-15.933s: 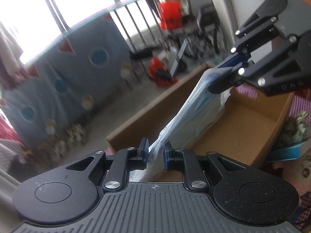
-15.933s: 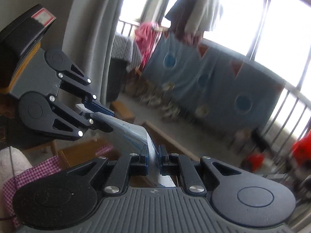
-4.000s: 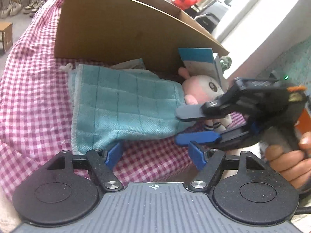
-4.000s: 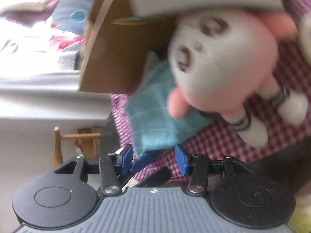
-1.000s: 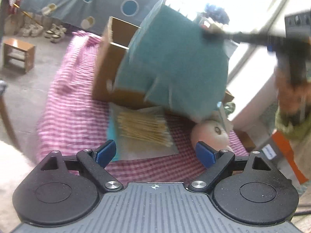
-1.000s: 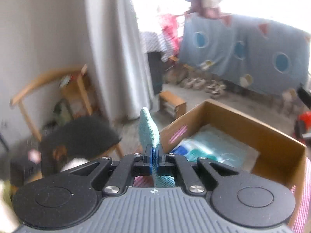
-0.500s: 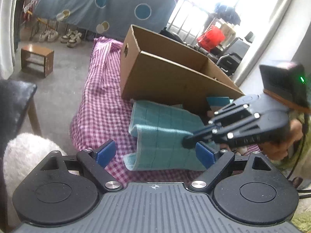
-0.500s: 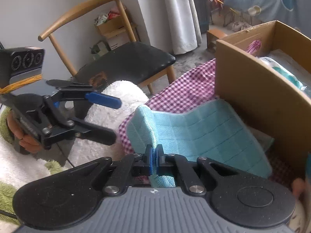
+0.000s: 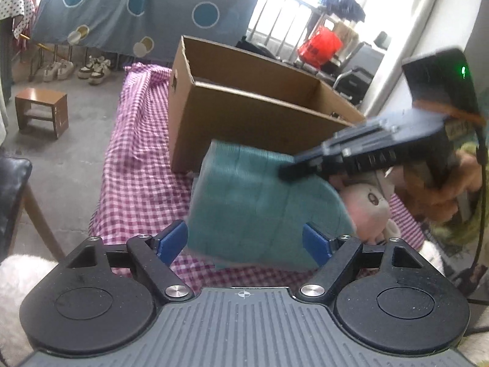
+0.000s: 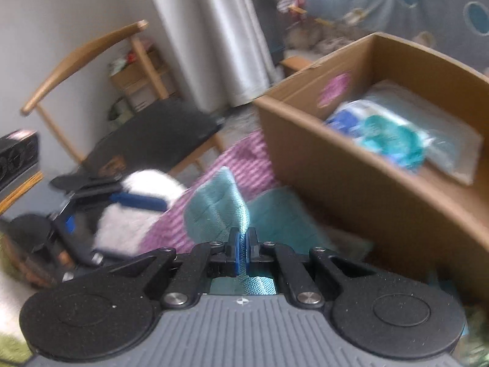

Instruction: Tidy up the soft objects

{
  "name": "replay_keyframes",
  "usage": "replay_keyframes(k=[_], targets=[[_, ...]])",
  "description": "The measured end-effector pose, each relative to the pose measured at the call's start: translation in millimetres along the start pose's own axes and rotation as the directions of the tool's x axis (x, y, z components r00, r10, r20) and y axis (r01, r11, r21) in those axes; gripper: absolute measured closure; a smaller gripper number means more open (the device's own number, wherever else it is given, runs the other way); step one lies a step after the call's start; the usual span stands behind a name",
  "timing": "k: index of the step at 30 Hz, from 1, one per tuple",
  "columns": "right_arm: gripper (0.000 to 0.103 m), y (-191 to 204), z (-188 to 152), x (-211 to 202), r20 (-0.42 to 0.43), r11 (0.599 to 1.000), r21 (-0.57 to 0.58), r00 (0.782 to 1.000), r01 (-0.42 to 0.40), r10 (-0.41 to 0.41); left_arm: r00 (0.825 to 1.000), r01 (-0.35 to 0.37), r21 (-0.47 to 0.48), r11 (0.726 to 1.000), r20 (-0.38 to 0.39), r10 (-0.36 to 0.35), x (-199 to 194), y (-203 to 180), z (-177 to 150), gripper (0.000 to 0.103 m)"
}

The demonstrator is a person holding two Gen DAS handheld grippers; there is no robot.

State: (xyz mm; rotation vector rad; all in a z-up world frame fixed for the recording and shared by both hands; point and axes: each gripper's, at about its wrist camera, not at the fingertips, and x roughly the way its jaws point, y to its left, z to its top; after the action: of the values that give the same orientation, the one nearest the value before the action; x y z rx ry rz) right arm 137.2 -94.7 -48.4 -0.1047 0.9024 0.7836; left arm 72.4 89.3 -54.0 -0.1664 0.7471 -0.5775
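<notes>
since half a second ago the teal cloth fills the left wrist view's centre, just beyond the left gripper, whose wide jaws have just been closing, empty. right wrist view: right gripper pinches the cloth's edge at centre; cardboard box upper right.

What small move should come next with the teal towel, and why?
Probably close the left tongs on the near edge of the teal towel. The right tongs are shut on one fold, while the left jaws, which have just been closing, stand open about the towel without pressing it. With both ends gripped it could be lifted toward the cardboard box just behind it.
</notes>
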Motion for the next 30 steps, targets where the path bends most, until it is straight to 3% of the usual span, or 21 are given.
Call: replay_keyframes(k=[3, 13, 17, 19, 22, 26, 30], targets=[[0.1, -10, 8, 2, 0.021, 0.998, -0.03, 0.998, 0.063, -0.063, 1.0, 0.004, -0.009, 1.0, -0.018, -0.004, 12, -3, 1, 0.026], [0.096, -28, 19, 57, -0.05, 0.987, -0.128, 0.994, 0.094, -0.101, 0.999, -0.011, 0.01, 1.0, -0.045, 0.012, 23, -17, -1, 0.026], [0.093, -40, 21, 55, -0.057, 0.995, -0.05, 0.994, 0.086, -0.089, 0.996, -0.032, 0.033, 0.999, -0.078, 0.035, 33, -24, -1, 0.026], [0.087, -49, 24, 39, -0.036, 0.996, 0.053, 0.997, 0.073, -0.071, 0.996, -0.037, 0.042, 0.998, -0.085, 0.041, 37, -27, -1, 0.026], [0.043, -59, 20, 6, 0.015, 0.976, 0.199, 0.996, 0.087, -0.092, 0.994, -0.04, 0.051, 0.998, -0.096, 0.045, 42, -29, -1, 0.026], [0.038, -57, 4, -18, -0.006, 0.947, 0.285, 0.988, 0.147, -0.151, 0.993, -0.045, 0.064, 0.997, -0.11, 0.051, 50, -30, 0, 0.026], [0.038, -51, -5, -6, -0.104, 0.947, 0.261, 0.981, 0.188, -0.166, 0.993, -0.045, 0.085, 0.995, -0.108, 0.054, 53, -33, -2, 0.024]])
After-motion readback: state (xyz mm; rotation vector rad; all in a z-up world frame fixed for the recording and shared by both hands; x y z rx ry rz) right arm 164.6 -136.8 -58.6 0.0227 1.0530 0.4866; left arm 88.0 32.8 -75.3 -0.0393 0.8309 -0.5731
